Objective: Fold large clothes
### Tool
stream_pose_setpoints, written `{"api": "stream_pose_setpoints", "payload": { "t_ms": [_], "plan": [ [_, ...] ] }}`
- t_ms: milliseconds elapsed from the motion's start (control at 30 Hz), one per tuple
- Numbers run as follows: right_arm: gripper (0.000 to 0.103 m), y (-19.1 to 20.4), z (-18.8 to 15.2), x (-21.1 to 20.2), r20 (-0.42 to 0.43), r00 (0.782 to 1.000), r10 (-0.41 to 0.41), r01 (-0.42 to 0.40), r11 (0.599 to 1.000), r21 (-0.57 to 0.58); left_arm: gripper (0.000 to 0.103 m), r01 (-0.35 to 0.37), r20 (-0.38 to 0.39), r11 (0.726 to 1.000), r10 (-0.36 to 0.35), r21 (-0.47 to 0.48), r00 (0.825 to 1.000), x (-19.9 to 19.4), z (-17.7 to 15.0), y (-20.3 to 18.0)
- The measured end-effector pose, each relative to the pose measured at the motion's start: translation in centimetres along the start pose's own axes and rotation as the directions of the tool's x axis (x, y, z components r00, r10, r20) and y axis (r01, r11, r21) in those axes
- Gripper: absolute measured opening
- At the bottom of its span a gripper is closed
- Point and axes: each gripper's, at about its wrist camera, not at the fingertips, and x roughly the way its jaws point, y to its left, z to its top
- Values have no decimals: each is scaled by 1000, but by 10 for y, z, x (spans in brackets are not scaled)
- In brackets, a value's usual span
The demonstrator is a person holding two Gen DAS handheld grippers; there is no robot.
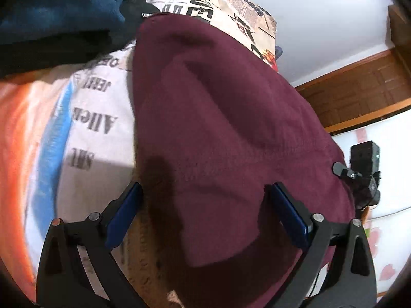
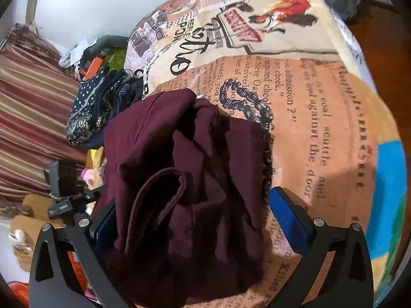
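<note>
Left wrist view: left gripper (image 1: pixel 203 205) fingers spread wide, holding nothing; maroon garment (image 1: pixel 221 118) fills frame centre on the newsprint-pattern bedcover (image 1: pixel 97 118). Folded dark clothes (image 1: pixel 59 12) upper left.

Right wrist view: right gripper (image 2: pixel 192 220) fingers spread; bunched maroon garment (image 2: pixel 185 169) lies between them, lower centre. Patterned navy cloth (image 2: pixel 92 107) left of centre.

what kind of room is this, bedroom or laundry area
Most likely a bedroom. The maroon garment lies on a bed-like surface under a newspaper-print blanket, folded clothes are stacked beside it, and wooden panelling meets a plain wall.
</note>
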Motion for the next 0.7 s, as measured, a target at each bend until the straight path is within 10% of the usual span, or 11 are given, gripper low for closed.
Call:
{"api": "stream_pose_setpoints", "payload": {
  "t_ms": [300, 700],
  "plan": [
    [101, 6, 3, 6, -5, 1000, -4, 4, 999, 34, 95, 34, -3, 999, -34, -11, 999, 6, 4, -7],
    [50, 39, -17, -18, 49, 996, -80, 80, 997, 3, 44, 25, 50, 998, -28, 59, 998, -41, -7, -20]
  ]
}}
